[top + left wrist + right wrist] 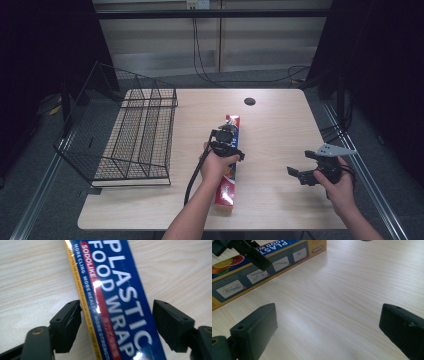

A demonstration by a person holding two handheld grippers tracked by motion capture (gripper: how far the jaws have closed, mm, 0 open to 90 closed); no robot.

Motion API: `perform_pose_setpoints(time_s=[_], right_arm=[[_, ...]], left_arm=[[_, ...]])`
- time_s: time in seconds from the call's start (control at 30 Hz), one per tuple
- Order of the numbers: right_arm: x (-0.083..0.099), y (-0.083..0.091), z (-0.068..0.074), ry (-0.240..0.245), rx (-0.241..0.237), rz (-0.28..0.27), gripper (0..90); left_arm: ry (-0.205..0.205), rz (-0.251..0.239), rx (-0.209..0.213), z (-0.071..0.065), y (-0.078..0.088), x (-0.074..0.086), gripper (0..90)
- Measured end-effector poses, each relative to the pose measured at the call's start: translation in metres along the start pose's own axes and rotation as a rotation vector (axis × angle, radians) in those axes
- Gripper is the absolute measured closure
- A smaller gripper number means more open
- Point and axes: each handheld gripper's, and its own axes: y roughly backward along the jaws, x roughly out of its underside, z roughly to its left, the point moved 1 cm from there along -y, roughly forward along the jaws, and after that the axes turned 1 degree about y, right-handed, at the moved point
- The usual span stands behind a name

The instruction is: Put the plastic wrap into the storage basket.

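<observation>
A: Where do we have the plastic food wrap box (229,161) right now?

B: It lies flat on the worktop (280,130), a little left of centre, its long axis running from our near edge toward the far edge and tilted slightly rightward at the far end. The wire basket (135,135) stands well apart to its left.

A: And which of our hands is on it?

B: The left one. Our left hand-held gripper (226,141) hangs directly over the box, roughly at its middle. In the left gripper view the box (117,300) runs up between the two jaws, which straddle it across its narrow width. The jaws are spread: one pad (68,323) sits just beside the yellow edge, perhaps touching it, while the other stands apart from the blue face. So we straddle the box without clamping it.

A: Then the relation that counts is crosswise?

B: We judge so. The jaws already face the long sides, so closing should catch the box across its short dimension. It is long, and a grip off its middle could let one end droop.

A: What about our right hand?

B: The right hand-held gripper (307,174) hovers over bare worktop, well to the right of the box, jaws wide apart and holding nothing. In the right gripper view the box (269,262) lies off to the upper left, its printed side panel facing us.
</observation>
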Motion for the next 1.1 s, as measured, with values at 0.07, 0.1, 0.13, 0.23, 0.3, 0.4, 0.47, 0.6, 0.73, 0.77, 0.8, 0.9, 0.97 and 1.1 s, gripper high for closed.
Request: perform_pose_setpoints(time_s=[0.07,0.1,0.13,0.23,0.3,0.4,0.47,0.6,0.73,0.77,0.8,0.9,0.97,1.1], right_arm=[[0.0,0.001,-0.001,-0.003,-0.002,-0.003,1.1],[0.0,0.0,-0.001,-0.002,-0.001,-0.005,1.0],[-0.001,0.0,-0.001,-0.003,-0.001,-0.003,1.1],[-0.001,0.0,0.001,-0.005,-0.002,-0.005,1.1],[-0.001,0.0,0.001,-0.006,0.0,-0.008,1.1],[-0.001,0.001,-0.001,-0.001,-0.001,-0.014,1.1],[-0.002,0.001,-0.001,-0.005,0.0,-0.016,1.1],[-0.002,0.001,-0.001,-0.01,0.003,-0.021,1.0],[-0.002,0.001,-0.002,-0.009,0.003,-0.02,1.1],[-0.002,0.001,-0.002,-0.01,0.003,-0.021,1.1],[-0.002,0.001,-0.002,-0.01,0.003,-0.021,1.1],[-0.002,0.002,-0.002,-0.01,0.001,-0.026,1.1],[-0.002,0.003,-0.002,-0.014,0.002,-0.028,1.1],[-0.002,0.002,-0.002,-0.014,0.003,-0.029,1.1]], left_arm=[[0.039,0.019,0.023,0.002,-0.002,-0.001,27.3],[0.034,0.029,0.015,0.003,-0.001,-0.002,28.0],[0.048,0.04,0.015,0.003,0.001,-0.003,29.4],[0.041,0.058,0.0,0.004,0.007,-0.005,39.2],[-0.017,0.116,-0.03,0.006,0.016,-0.006,43.3],[-0.045,0.151,-0.054,0.007,0.019,-0.005,44.0],[-0.049,0.162,-0.039,0.01,0.023,-0.005,44.1],[-0.066,0.187,-0.048,0.013,0.041,-0.011,44.2],[-0.07,0.189,-0.029,0.014,0.053,-0.015,44.5],[-0.07,0.189,-0.029,0.014,0.053,-0.015,44.5],[-0.077,0.195,-0.029,0.013,0.057,-0.017,44.5],[-0.083,0.19,-0.018,0.013,0.07,-0.022,44.4],[-0.073,0.187,-0.006,0.014,0.077,-0.024,44.4],[-0.071,0.186,-0.013,0.016,0.091,-0.028,44.4]])
